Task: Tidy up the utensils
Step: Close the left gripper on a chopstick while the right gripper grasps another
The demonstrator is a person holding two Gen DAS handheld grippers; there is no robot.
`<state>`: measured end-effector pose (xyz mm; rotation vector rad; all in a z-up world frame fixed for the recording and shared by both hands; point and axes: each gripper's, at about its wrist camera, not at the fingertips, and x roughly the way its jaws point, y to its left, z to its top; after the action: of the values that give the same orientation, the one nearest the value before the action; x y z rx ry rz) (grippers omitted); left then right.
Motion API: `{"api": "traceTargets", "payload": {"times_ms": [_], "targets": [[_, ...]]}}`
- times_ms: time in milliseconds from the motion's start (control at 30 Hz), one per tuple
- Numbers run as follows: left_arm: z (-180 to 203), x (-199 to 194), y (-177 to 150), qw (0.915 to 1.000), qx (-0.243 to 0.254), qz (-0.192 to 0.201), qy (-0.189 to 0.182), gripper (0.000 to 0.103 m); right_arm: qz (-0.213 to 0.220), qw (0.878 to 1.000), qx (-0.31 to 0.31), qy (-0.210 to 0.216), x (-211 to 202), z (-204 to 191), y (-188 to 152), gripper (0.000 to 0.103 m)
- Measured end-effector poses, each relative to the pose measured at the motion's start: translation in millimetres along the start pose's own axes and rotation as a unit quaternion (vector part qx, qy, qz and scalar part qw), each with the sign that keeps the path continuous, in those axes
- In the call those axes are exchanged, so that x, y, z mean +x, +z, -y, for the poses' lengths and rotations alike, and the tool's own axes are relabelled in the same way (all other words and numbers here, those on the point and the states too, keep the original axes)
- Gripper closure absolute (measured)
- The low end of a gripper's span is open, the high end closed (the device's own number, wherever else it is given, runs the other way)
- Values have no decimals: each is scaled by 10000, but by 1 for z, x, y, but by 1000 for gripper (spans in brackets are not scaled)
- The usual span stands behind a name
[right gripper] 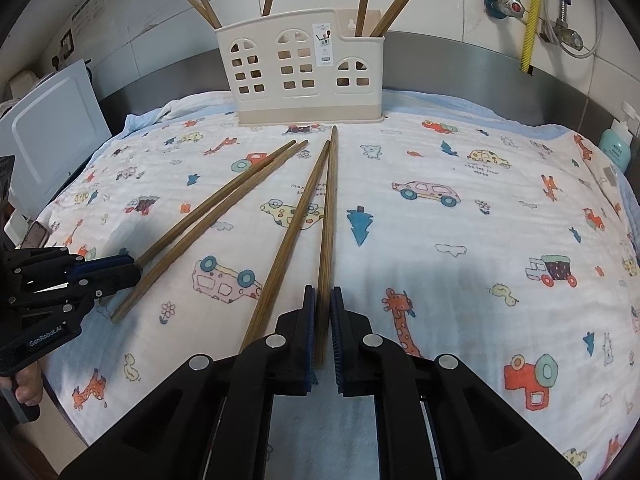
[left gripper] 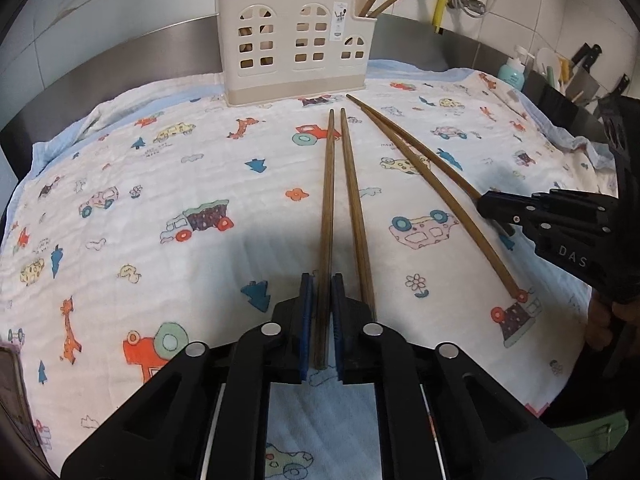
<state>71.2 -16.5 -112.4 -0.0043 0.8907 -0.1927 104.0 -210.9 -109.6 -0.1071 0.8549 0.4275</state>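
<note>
Four long wooden chopsticks lie on a cartoon-print cloth in front of a cream utensil holder, which has several chopsticks standing in it. My left gripper is shut on the near end of one chopstick. Its neighbour lies loose just to the right. My right gripper is shut on the near end of another chopstick, with a loose one close on its left. Both held chopsticks point toward the holder.
The holder stands against a steel backsplash under a tiled wall with pipes and valves. A teal soap bottle and knives stand at the right end. A white appliance is at the left. Hands grip the handles.
</note>
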Motion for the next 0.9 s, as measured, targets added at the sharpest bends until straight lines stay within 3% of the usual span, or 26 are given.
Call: {"api": "traceTargets", "payload": {"times_ms": [900], "targets": [[-9, -45, 27, 9972, -162, 719, -128, 97, 960, 9953, -156, -45, -72, -1, 49, 96]]}}
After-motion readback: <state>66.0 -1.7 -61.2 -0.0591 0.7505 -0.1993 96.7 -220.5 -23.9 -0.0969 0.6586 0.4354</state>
